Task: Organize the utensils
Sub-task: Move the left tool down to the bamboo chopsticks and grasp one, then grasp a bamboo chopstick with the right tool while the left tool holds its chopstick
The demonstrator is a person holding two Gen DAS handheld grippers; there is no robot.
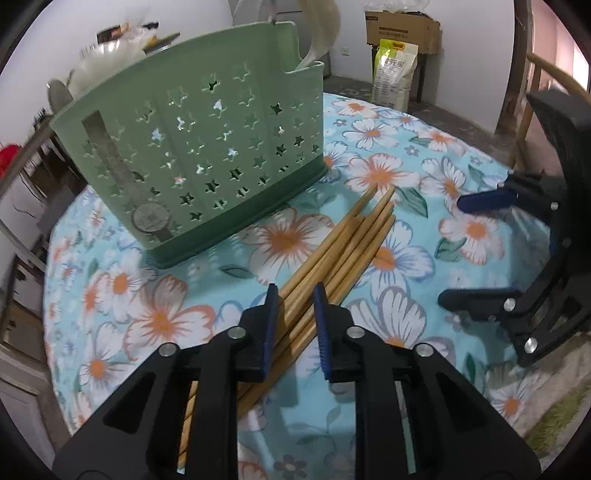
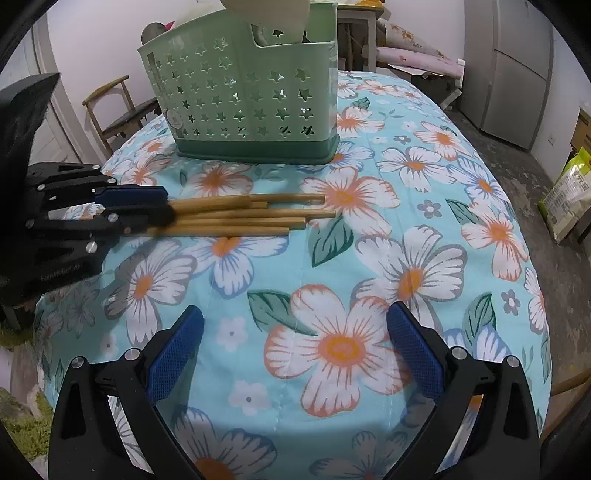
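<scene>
Green caddy (image 1: 199, 155) beside chopsticks (image 1: 343, 247) | left tool (image 1: 295, 306) grips chopsticks | right tool (image 2: 295, 343) wide

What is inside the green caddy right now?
Inside the green caddy, a pale, blurred utensil rises above the rim, and shiny glints show through the star cut-outs. What those glints belong to, and the caddy's floor, is covered by its walls.

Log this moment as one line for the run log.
left tool: around chopsticks, grip unclear | right tool: open, empty | green caddy: upright on tablecloth
</scene>
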